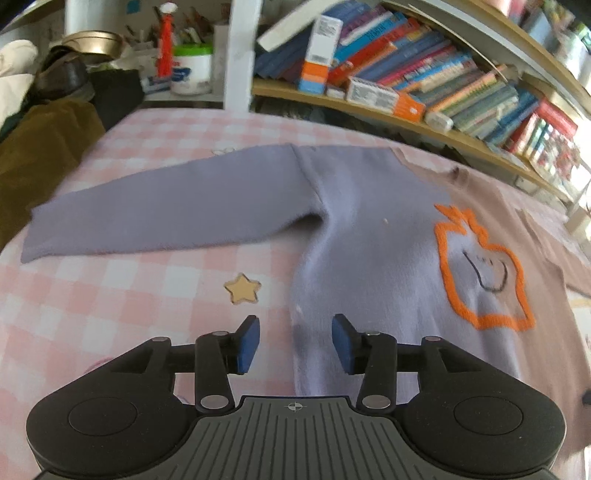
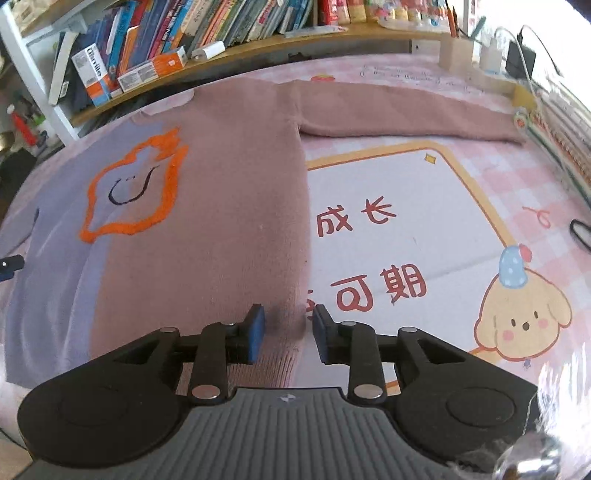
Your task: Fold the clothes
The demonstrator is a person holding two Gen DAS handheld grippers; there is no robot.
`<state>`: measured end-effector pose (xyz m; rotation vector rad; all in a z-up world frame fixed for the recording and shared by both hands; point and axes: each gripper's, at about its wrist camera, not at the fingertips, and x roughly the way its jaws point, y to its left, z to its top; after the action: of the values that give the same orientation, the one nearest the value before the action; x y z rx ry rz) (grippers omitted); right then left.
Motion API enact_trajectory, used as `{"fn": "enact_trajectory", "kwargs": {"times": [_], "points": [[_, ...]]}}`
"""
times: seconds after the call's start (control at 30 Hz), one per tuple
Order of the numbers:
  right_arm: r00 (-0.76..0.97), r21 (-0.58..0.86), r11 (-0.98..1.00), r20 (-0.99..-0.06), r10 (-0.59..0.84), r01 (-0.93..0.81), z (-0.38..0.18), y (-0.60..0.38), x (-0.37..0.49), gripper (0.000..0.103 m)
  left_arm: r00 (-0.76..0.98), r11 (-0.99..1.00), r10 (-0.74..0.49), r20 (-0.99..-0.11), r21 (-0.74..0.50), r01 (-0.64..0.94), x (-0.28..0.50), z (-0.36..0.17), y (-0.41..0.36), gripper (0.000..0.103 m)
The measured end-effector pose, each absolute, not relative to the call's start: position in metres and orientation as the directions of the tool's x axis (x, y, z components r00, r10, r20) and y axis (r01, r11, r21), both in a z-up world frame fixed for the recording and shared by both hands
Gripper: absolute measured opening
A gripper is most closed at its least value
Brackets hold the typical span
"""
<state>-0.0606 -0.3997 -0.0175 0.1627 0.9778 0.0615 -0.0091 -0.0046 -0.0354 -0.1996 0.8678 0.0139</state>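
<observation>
A two-tone sweater lies flat, front up, on a pink checked cloth, lavender on one half (image 1: 369, 221) and dusty pink on the other (image 2: 229, 192), with an orange outline figure on the chest (image 1: 480, 269) (image 2: 136, 184). Its lavender sleeve (image 1: 155, 210) stretches left, its pink sleeve (image 2: 406, 110) stretches right. My left gripper (image 1: 295, 341) is open, its jaws either side of the lavender side edge near the hem. My right gripper (image 2: 288, 332) is open, its jaws either side of the pink side edge near the hem. Neither holds cloth.
A low shelf of books (image 1: 424, 77) (image 2: 184, 33) runs along the far edge. Brown and dark clothes (image 1: 40, 147) pile at the left, with a white tub (image 1: 192, 70). A printed panel with a cartoon dog (image 2: 524, 317) lies right of the sweater. A charger and cables (image 2: 517, 59) sit far right.
</observation>
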Motion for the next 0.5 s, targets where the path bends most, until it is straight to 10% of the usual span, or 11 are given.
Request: {"fn": "enact_trajectory", "kwargs": {"times": [0.17, 0.5], "points": [[0.567, 0.147, 0.989, -0.816, 0.111, 0.018, -0.019, -0.394, -0.060, 0.019, 0.646, 0.980, -0.082, -0.759, -0.180, -0.087, -0.012, -0.041, -0.011, 0.004], [0.561, 0.150, 0.989, -0.819, 0.123, 0.002, -0.018, -0.383, -0.065, 0.017, 0.658, 0.970, -0.070, -0.750, -0.204, -0.129, -0.026, -0.038, 0.007, 0.004]]}}
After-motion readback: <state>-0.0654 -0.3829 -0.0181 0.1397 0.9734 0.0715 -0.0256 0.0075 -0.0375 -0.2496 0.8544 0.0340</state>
